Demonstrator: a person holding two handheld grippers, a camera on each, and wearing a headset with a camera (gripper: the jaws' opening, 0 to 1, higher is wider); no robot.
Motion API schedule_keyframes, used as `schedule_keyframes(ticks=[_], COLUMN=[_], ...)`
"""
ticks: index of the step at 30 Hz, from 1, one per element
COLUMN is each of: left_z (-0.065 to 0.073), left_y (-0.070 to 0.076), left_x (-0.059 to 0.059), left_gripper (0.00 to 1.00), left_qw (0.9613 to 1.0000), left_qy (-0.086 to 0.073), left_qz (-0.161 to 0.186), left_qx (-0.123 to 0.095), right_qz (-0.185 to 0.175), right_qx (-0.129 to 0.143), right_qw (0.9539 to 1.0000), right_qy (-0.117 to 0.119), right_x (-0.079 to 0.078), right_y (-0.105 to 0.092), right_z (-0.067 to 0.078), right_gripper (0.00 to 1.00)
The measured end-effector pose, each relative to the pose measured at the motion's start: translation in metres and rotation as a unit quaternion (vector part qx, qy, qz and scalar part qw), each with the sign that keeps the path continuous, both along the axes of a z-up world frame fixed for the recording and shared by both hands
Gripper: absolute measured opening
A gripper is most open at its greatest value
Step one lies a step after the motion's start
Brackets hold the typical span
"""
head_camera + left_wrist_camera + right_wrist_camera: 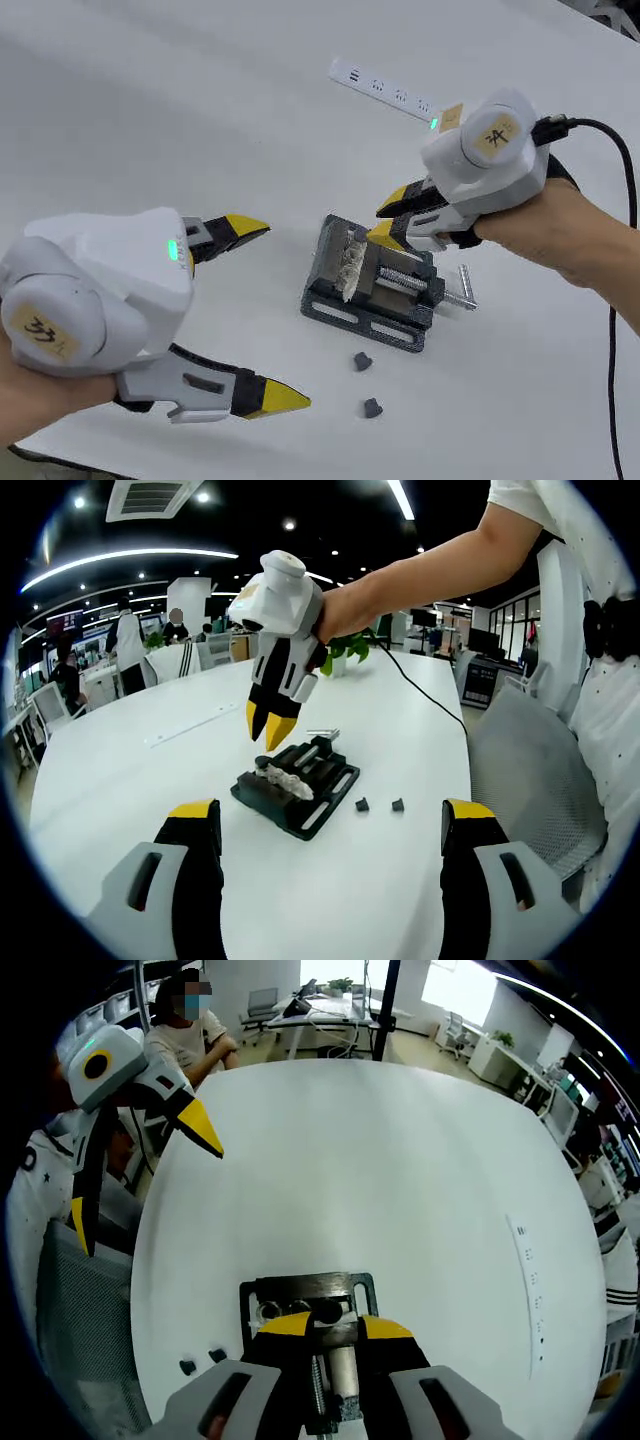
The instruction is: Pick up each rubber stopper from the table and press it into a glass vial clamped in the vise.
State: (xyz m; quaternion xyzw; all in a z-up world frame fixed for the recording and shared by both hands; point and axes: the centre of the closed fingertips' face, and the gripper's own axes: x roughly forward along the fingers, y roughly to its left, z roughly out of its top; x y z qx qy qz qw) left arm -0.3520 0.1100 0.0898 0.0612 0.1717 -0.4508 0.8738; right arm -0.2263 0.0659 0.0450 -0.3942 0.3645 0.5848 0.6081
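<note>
A dark grey vise point(372, 300) stands mid-table with clear glass vials point(350, 265) clamped in a row between its jaws. My right gripper point(387, 222) hovers just over the vials, its jaws nearly together around a small dark rubber stopper point(325, 1311). Two more dark stoppers point(362, 361) point(372, 407) lie loose on the table in front of the vise. At the lower left, well short of the vise, my left gripper point(265, 315) is held wide open with nothing in it. The left gripper view shows the vise point(300, 785), both loose stoppers point(362, 804) point(397, 805) and the right gripper point(268, 728).
A white power strip point(385, 90) lies at the far side of the white table point(150, 120). The vise's screw handle point(465, 285) sticks out to the right. A black cable point(625, 200) trails from the right gripper. People sit beyond the table's edge.
</note>
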Motion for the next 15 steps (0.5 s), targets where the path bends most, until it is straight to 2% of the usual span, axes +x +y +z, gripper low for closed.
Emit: schedule_keyframes(ticks=[15], left_z=[0.004], left_y=[-0.004], left_x=[-0.002], left_gripper=[0.90], left_qw=[0.9998], left_qy=[-0.004], left_qz=[-0.014], left_qx=[0.015], right_qz=[-0.032], right_qx=[0.053], right_qw=[0.9981], right_qy=[-0.004], right_x=[-0.011], right_y=[-0.010], right_z=[0.019], right_gripper=[0.25])
